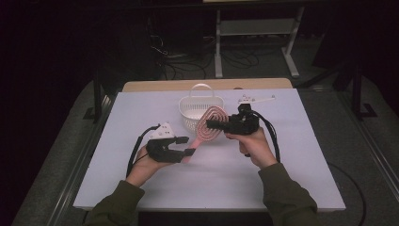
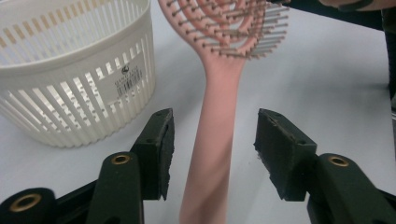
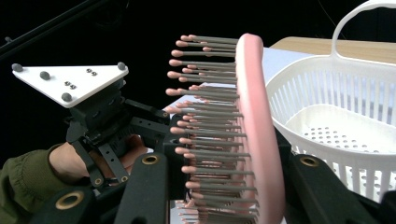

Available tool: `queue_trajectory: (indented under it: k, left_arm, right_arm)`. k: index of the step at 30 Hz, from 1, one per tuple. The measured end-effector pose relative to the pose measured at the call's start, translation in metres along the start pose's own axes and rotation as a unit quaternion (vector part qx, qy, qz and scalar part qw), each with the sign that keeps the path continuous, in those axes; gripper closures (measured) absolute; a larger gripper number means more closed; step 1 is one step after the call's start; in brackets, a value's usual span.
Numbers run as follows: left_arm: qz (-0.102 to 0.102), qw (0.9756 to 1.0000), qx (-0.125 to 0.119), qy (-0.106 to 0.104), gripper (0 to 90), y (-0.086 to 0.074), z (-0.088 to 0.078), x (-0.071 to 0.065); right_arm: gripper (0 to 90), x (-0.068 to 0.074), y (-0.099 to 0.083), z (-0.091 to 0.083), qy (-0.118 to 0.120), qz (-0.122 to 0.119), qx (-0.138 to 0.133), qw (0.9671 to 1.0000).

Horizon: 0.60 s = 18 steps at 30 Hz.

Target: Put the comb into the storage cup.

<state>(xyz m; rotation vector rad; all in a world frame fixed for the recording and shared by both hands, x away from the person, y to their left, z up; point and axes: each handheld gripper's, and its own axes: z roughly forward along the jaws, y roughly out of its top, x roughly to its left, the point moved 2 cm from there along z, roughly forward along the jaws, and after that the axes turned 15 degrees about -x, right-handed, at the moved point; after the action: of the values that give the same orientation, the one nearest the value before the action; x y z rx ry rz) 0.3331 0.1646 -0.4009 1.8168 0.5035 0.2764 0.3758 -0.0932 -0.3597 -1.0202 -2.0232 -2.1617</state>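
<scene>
One hairbrush; one basket

My work surface is a pale white table, a strip of bare wood showing at its far edge. A white slotted plastic basket with a hoop handle stands on it near the far middle.

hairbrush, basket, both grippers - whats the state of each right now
hairbrush: pink, off the table, head clamped in the right gripper, handle between the left gripper's open jaws
basket: white, slotted, upright on the table, empty, handle up
left gripper: open, pads clear of the handle on both sides
right gripper: shut on the hairbrush head
</scene>
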Motion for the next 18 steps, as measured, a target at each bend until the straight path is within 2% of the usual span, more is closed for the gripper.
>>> queue_trajectory:
  k: [10, 18]
  left_arm:
    - [-0.004, 0.9998, 0.018, -0.004, 36.0, -0.015, -0.018, 0.007]
    - [-0.009, 0.9999, 0.008, 0.006, 19.5, -0.029, -0.032, 0.011]
  right_arm:
    - [62.8, -0.001, 0.004, -0.005, -0.005, -0.003, -0.009, 0.9999]
    - [62.8, -0.002, 0.006, -0.007, -0.010, -0.003, -0.015, 0.9998]
